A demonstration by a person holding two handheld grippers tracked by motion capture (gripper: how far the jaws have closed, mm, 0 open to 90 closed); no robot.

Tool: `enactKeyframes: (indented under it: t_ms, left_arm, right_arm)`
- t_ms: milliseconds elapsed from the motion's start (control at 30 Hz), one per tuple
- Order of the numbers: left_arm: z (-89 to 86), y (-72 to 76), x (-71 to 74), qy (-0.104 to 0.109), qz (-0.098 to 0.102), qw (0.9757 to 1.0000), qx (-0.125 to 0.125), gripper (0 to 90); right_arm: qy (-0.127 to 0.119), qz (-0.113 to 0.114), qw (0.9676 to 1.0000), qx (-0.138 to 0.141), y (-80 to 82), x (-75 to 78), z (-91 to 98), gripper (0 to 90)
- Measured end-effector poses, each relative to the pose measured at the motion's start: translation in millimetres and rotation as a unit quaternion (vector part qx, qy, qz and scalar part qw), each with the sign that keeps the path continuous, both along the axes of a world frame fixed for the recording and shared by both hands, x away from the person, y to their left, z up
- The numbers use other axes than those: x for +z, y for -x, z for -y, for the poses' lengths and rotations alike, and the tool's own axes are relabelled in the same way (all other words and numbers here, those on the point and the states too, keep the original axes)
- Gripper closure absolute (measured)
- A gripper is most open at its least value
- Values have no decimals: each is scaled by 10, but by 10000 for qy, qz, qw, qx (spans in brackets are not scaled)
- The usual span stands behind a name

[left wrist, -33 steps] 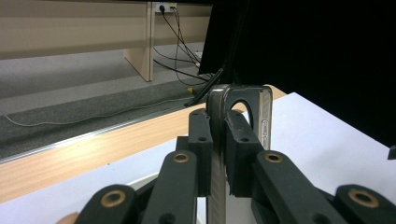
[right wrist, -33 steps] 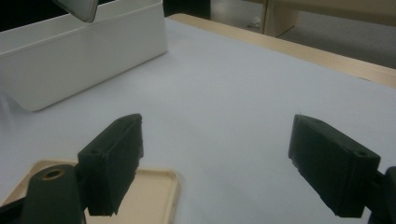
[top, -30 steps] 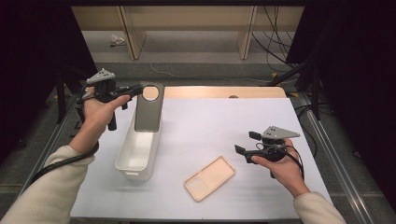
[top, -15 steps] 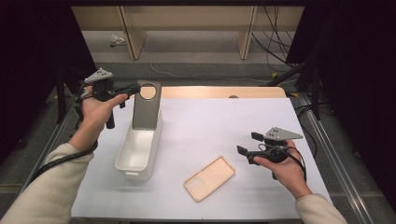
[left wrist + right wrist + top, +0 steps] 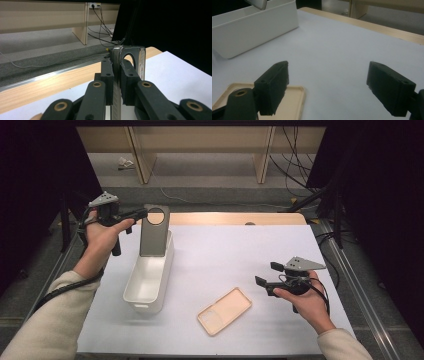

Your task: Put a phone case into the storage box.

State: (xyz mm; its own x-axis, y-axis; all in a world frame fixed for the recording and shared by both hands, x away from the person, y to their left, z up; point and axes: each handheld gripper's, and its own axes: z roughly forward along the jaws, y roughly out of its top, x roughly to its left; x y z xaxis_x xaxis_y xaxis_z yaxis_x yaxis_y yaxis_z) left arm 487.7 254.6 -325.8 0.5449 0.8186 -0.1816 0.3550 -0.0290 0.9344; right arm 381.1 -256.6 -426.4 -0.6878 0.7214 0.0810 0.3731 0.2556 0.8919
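Phone case, grey [image 5: 152,231], with a round cutout at its upper end: held upright over the far end of the white bin [image 5: 141,295], clamped by its top edge in the left gripper [image 5: 141,213], whose jaws are closed on it. Judged light, thin, fairly stiff and smooth; best gripped across a flat edge, away from the cutout. Second case, tan [image 5: 224,310], is laid flat on the near table [image 5: 225,250]. Right gripper [image 5: 266,275] is held spread and empty beside it.
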Motion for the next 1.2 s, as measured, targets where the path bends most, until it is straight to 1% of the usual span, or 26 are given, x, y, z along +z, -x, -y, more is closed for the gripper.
enactKeyframes:
  t_ms: [267,367,733,867,1200]
  left_arm:
    - [-19,-43,-53,48,22,10000,67,820]
    - [-19,-83,-91,33,26,9999,99,820]
    - [-2,-219,-153,37,11,9999,131,820]
    - [-6,-274,-199,-2,-37,9998,205,820]
    - [10,-349,-281,-132,-57,9996,235,820]
  right_arm:
    - [-14,2,10000,2,2,-1,-5,189]
    - [-25,-2,10000,-1,3,1,-3,190]
    - [-27,1,10000,1,3,-1,0,190]
    - [-29,0,10000,-2,1,-3,1,191]
    - [-29,2,10000,16,2,-5,-5,193]
